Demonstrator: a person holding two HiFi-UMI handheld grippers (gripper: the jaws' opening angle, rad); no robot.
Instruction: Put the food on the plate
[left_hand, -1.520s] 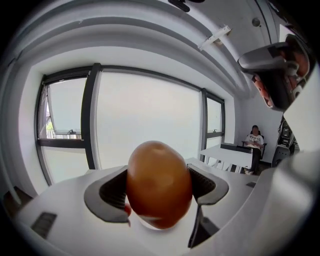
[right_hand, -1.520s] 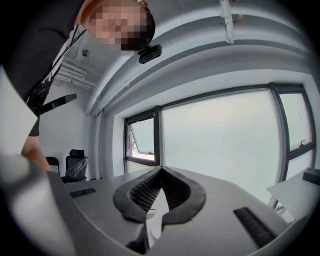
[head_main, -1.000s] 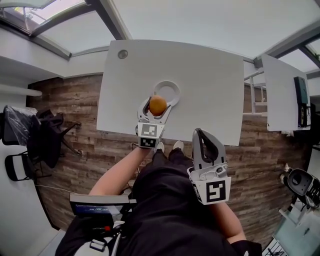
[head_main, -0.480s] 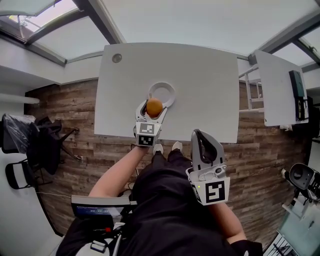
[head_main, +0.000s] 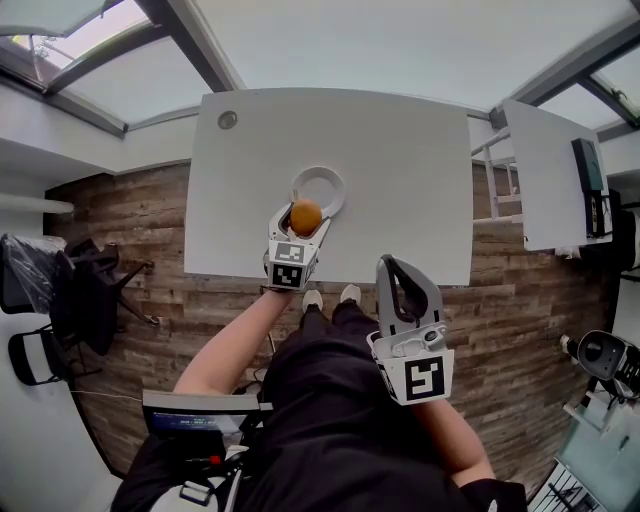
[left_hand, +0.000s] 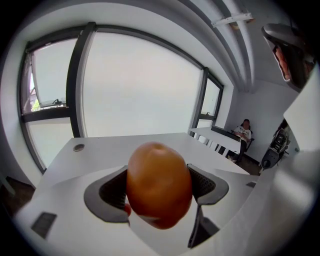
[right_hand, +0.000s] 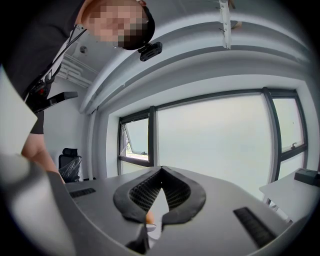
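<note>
Head view is showing the left claw gripping a smooth orange-brown piece of food and holding it at the near left rim of the white plate. Whether the food is touching the plate cannot be told. The plate is sitting on the white worktop, close to its near edge, and a round cable hole is lying well beyond the plate to its left. Left gripper view is showing the dark ribbed pads pressing on both sides of the egg-shaped food, which is filling the gap between them. The right claw is hanging well apart from the plate, to its right and nearer the person, off the worktop. Right gripper view is showing its jaws closed tip to tip, gripping nothing.
</note>
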